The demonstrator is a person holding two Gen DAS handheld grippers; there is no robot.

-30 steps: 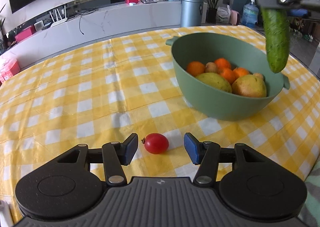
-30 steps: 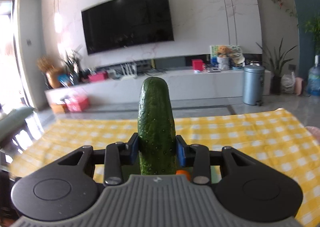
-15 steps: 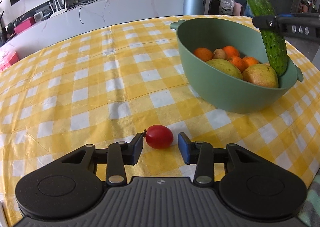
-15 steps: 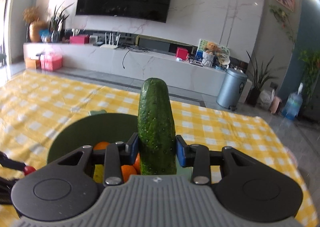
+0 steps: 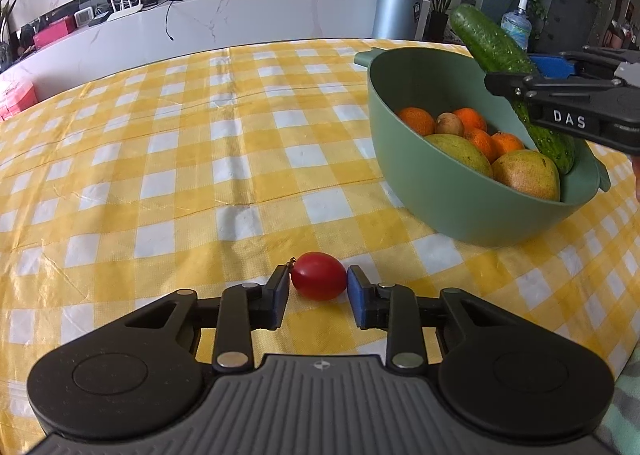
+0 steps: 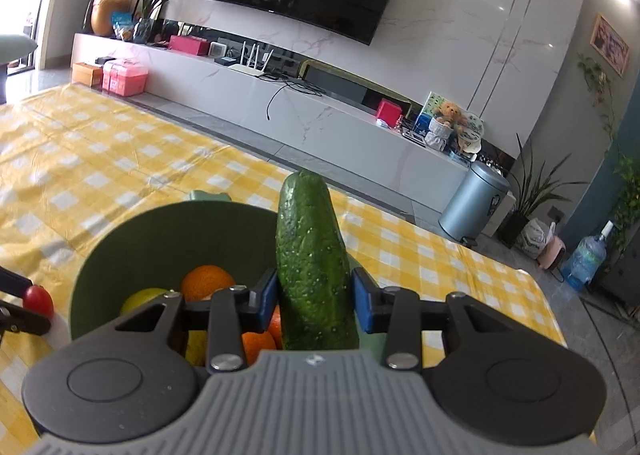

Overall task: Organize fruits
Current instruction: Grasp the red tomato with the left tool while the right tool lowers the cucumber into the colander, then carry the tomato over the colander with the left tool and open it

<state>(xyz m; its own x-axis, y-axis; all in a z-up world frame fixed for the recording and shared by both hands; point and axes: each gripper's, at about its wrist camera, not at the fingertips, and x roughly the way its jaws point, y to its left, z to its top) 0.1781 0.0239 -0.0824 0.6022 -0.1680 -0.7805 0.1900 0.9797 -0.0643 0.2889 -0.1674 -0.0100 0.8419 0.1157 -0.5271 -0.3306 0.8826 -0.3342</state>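
Observation:
A small red cherry tomato (image 5: pixel 318 275) lies on the yellow checked tablecloth (image 5: pixel 168 159). My left gripper (image 5: pixel 318 291) is shut on it, both blue pads touching its sides. A green bowl (image 5: pixel 404 159) at the right holds oranges (image 5: pixel 416 121), a kiwi and two yellow-green fruits. My right gripper (image 6: pixel 315 301) is shut on a green cucumber (image 6: pixel 312 271) and holds it tilted, its lower end inside the bowl (image 6: pixel 160 239) by the near-right rim. The cucumber (image 5: pixel 492 43) and tomato (image 6: pixel 38 301) show in the opposite views too.
The bowl has a handle (image 5: pixel 366 57) on its far side. The table's far edge faces a white TV console (image 5: pixel 240 15), a grey bin (image 5: pixel 398 9) and potted plants. The near right table edge lies beside the bowl.
My left gripper closed from open onto the tomato. My right gripper lowered the cucumber from above the bowl until its end is inside, and tilted it.

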